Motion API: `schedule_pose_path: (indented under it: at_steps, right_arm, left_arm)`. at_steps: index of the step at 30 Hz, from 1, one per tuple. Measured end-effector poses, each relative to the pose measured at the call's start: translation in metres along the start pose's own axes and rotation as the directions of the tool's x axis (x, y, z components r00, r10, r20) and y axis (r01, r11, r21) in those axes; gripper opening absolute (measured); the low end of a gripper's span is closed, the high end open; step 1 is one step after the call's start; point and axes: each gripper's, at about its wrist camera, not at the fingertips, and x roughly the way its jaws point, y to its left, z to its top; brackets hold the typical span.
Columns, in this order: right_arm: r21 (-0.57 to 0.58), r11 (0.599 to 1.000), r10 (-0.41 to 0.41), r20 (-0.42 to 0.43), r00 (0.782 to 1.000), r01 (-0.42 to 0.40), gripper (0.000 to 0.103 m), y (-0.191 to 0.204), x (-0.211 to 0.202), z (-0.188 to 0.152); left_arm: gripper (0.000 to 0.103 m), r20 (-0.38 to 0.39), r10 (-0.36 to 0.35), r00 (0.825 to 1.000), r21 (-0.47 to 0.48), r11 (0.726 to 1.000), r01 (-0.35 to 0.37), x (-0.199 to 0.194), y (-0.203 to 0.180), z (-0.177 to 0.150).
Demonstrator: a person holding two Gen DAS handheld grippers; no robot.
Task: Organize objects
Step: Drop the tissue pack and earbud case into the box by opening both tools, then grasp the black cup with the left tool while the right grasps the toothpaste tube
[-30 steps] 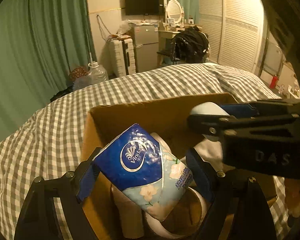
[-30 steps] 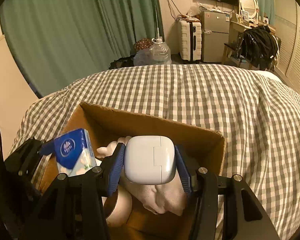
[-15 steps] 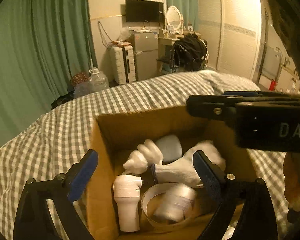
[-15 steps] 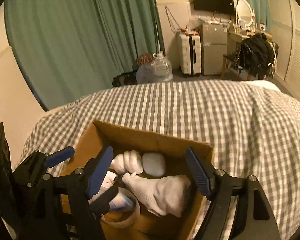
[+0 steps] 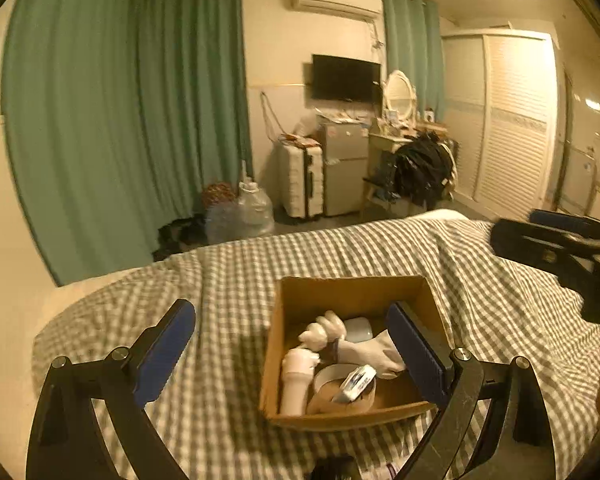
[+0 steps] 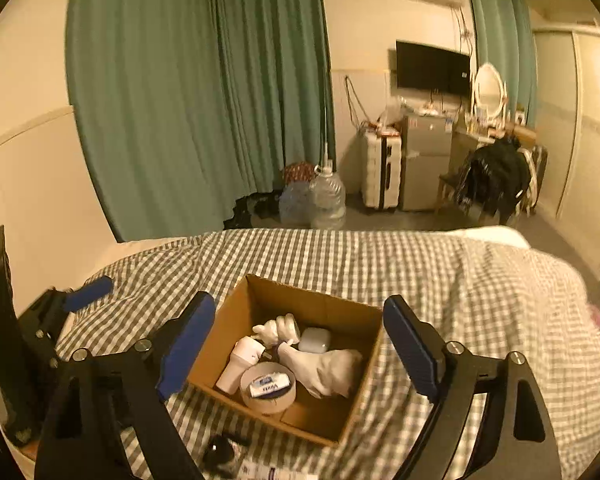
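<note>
- Left gripper (image 5: 292,350) stood with its jaws wide apart and empty, above the checked bedspread (image 5: 228,280).
- Right gripper (image 6: 298,338) was likewise spread and held nothing.
- Cardboard box (image 6: 260,292) sat on the bedspread; inside lay a white case (image 6: 314,340), a white glove (image 6: 324,368), a white bottle (image 6: 236,368) and a tape roll (image 6: 267,394).
- Right view alone showed the tissue pack (image 6: 269,387) lying flat inside the roll with its label legible; left view showed it tilted and blurred.
- Left view alone showed the wardrobe doors (image 5: 512,120).
</note>
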Motion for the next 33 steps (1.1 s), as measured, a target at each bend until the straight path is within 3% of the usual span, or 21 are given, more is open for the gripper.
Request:
schedule_pose_path:
  at_steps: [4, 8, 14, 17, 20, 25, 31, 33]
  right_arm:
    - [-0.017, 1.000, -0.011, 0.005, 1.000, 0.011, 0.088, 0.005, -0.032, -0.014]
    - [-0.027, 0.999, -0.026, -0.020, 0.999, 0.025, 0.088, 0.008, -0.038, -0.042]
    - [-0.039, 0.998, -0.054, -0.130, 0.990, 0.049, 0.088, 0.007, -0.005, -0.104]
    - [-0.050, 0.996, -0.087, -0.208, 0.974, 0.078, 0.088, 0.005, 0.024, -0.134]
    - [-0.054, 0.994, -0.105, -0.276, 0.955, 0.093, 0.088, -0.001, 0.048, -0.158]
    - [-0.020, 0.994, -0.105, -0.366, 0.925, 0.105, 0.088, -0.012, 0.071, -0.182]
    - [-0.019, 0.993, -0.119, -0.388, 0.914, 0.121, 0.088, -0.014, 0.077, -0.189]
    - [-0.023, 0.992, -0.124, -0.391, 0.912, 0.125, 0.088, -0.013, 0.078, -0.190]
  left_arm:
    - [0.102, 0.009, 0.036, 0.999, -0.039, 0.999, -0.036, -0.022, 0.013, -0.009]
    - [0.102, -0.024, 0.078, 0.997, -0.064, 0.995, -0.079, -0.025, 0.016, -0.035]
    - [0.102, -0.137, 0.129, 0.982, -0.021, 0.991, -0.133, 0.007, 0.004, -0.097]
    - [0.102, -0.220, 0.142, 0.965, 0.030, 0.990, -0.139, 0.029, -0.007, -0.131]
    - [0.102, -0.309, 0.101, 0.946, 0.045, 0.995, -0.091, 0.048, -0.020, -0.162]
    - [0.102, -0.365, 0.078, 0.928, 0.105, 0.994, -0.042, 0.060, -0.040, -0.188]
    - [0.102, -0.401, 0.038, 0.915, 0.127, 0.992, 0.014, 0.066, -0.049, -0.200]
    - [0.092, -0.417, 0.025, 0.909, 0.145, 0.989, 0.040, 0.069, -0.055, -0.206]
